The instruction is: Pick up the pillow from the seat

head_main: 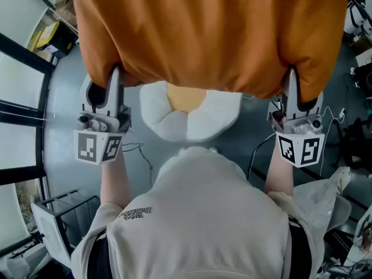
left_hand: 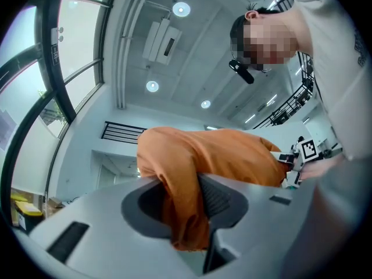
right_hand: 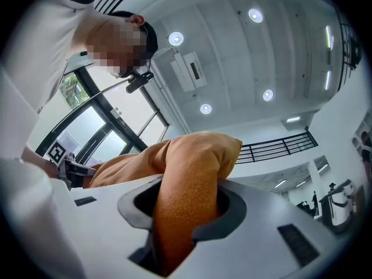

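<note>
The orange pillow (head_main: 209, 34) is clear of the seat (head_main: 156, 114), held up in the air in front of the person, with the white, yellow-centred seat cushion well below it. It looks light and very soft: the cover bunches and folds wherever it is nipped, and the body hangs full and slack between the two holds. Nothing about it seems fragile, but the cloth looks smooth enough that I'd expect a shallow pinch to creep out under the pillow's own sag. The two lower corners, well apart, are the sensible places to take it, and that is where it is taken.

The left gripper (head_main: 114, 79) has its fingers drawn in to a narrow gap with a fold of orange cloth squeezed between them, the fabric pressed against the ribbed pad (left_hand: 220, 197) and trailing out below. The right gripper (head_main: 290, 81) is set much the same, closed on a thicker roll of the pillow's corner that fills the whole space between its fingers.
</note>
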`<state>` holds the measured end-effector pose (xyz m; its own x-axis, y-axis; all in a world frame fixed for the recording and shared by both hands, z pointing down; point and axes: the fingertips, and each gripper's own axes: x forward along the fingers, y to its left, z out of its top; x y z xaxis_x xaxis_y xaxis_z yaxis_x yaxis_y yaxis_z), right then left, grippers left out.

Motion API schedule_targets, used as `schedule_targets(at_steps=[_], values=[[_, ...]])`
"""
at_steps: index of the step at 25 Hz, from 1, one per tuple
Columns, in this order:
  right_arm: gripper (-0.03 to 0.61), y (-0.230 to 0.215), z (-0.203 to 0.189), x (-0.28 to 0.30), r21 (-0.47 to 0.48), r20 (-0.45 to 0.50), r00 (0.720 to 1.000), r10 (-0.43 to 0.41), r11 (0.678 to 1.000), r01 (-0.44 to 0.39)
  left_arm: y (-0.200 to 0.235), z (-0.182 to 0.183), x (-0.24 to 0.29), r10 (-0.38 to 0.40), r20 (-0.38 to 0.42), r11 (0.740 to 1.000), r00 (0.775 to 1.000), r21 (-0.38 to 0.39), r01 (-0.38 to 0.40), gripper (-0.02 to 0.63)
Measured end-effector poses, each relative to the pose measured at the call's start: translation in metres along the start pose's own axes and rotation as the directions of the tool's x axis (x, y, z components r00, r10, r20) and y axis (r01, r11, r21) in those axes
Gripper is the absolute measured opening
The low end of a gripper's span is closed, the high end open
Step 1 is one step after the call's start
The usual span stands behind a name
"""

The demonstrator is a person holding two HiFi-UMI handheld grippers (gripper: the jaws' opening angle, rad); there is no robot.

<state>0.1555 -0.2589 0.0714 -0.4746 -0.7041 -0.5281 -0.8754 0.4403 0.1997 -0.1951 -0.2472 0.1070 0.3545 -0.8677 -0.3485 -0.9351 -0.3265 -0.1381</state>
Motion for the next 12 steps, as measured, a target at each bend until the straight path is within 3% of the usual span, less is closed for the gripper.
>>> schedule_targets(at_steps=[12], values=[[0.141,-0.01,0.009,-0.009,-0.024,-0.01,1.0,0.001,1.0,-0.001,-0.015,-0.001,0.002,0.008,0.002,1.0,1.0,-0.018,-0.008,0.123]])
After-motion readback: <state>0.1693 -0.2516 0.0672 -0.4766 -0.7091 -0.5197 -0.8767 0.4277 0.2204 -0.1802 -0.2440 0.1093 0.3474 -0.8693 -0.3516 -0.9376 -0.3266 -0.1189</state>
